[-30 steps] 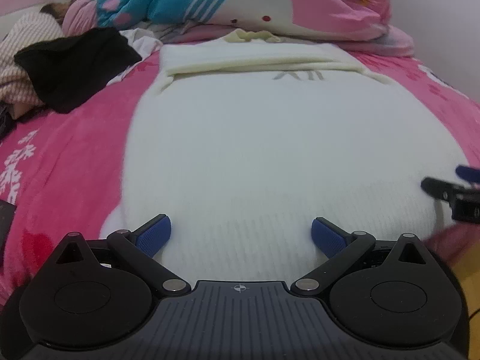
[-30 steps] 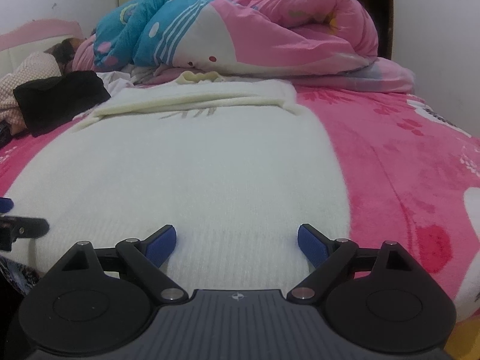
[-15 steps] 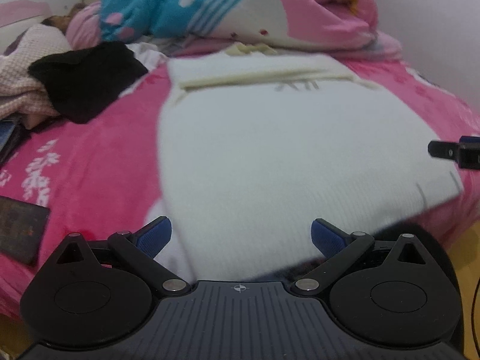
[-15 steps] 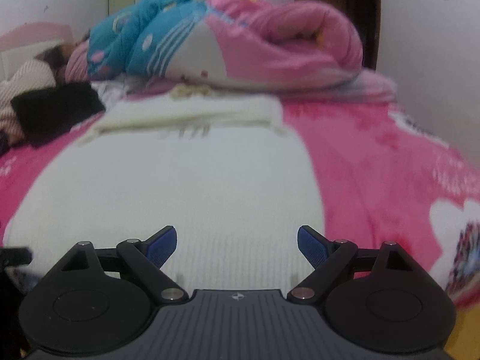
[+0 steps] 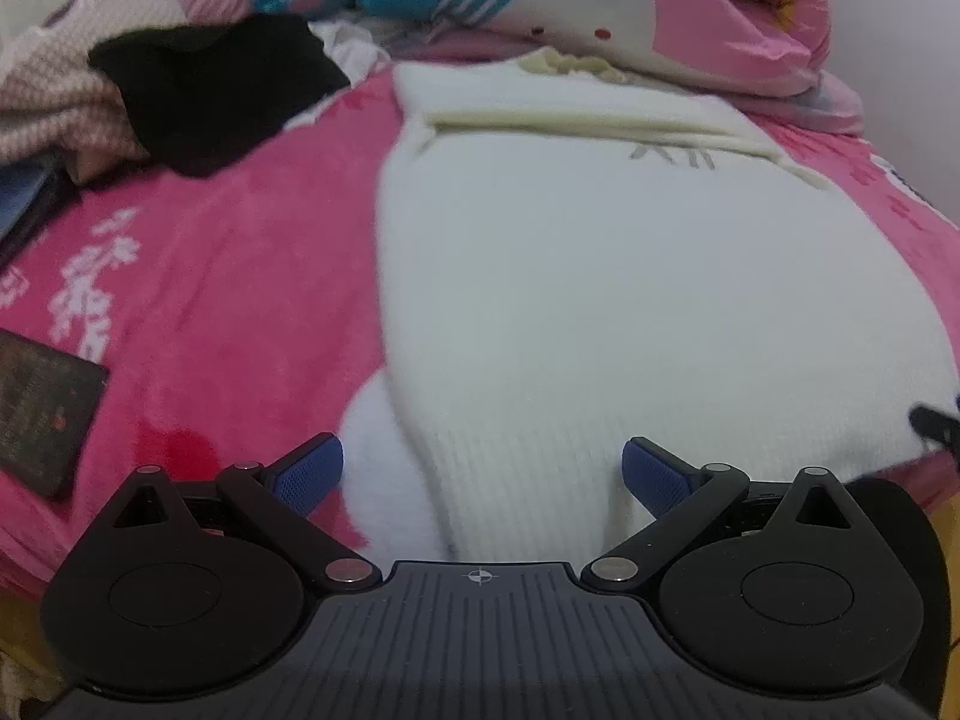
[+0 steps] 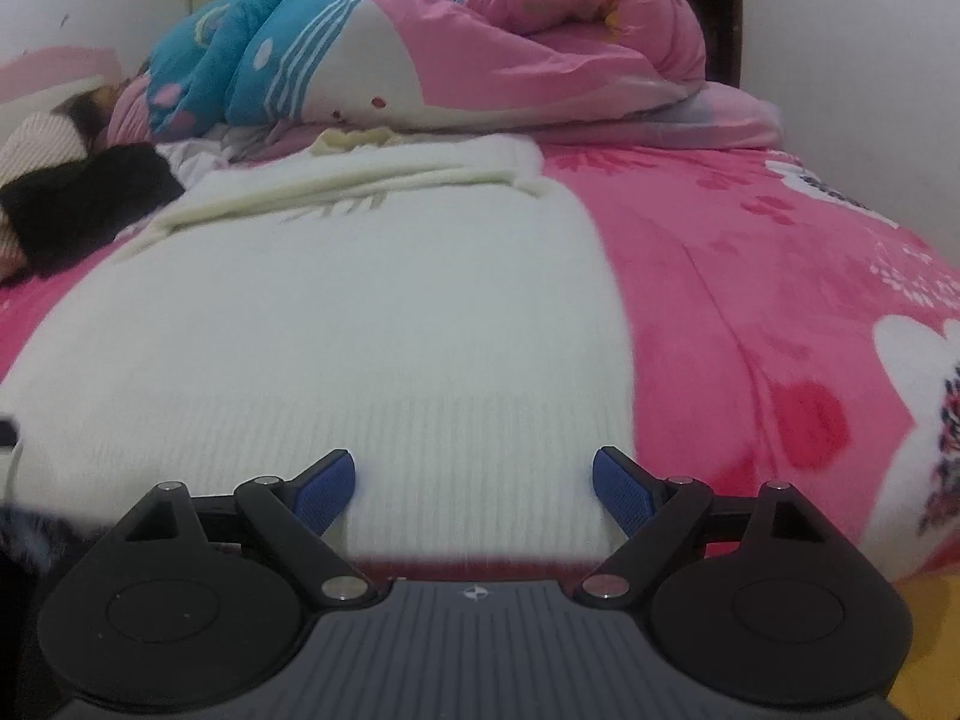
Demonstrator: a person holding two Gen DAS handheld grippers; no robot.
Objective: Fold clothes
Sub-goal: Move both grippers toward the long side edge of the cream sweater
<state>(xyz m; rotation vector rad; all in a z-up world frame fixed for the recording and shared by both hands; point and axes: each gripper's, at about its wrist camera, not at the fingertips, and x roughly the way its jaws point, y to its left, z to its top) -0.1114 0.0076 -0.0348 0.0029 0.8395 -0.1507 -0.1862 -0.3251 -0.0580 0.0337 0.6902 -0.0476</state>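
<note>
A white knitted sweater (image 5: 600,276) lies flat on the pink bed cover, its ribbed hem toward me and its far part folded over. My left gripper (image 5: 483,474) is open at the hem's left corner, the cloth's edge between its blue fingers (image 5: 306,474). The right wrist view shows the same sweater (image 6: 360,312). My right gripper (image 6: 474,483) is open over the hem near its right corner, with ribbed cloth between its fingers (image 6: 621,489). The tip of the right gripper (image 5: 933,423) shows at the left view's right edge.
A black garment (image 5: 210,84) and a pink-striped knit (image 5: 54,102) lie at the back left. A rolled pink and blue quilt (image 6: 480,42) fills the head of the bed. A dark flat object (image 5: 42,414) rests on the cover at left. The bed's front edge is just below the hem.
The left gripper swung left, then came back lower onto the hem's left corner. The right gripper rose and pulled back a little, then dropped close to the hem again. Both stayed open.
</note>
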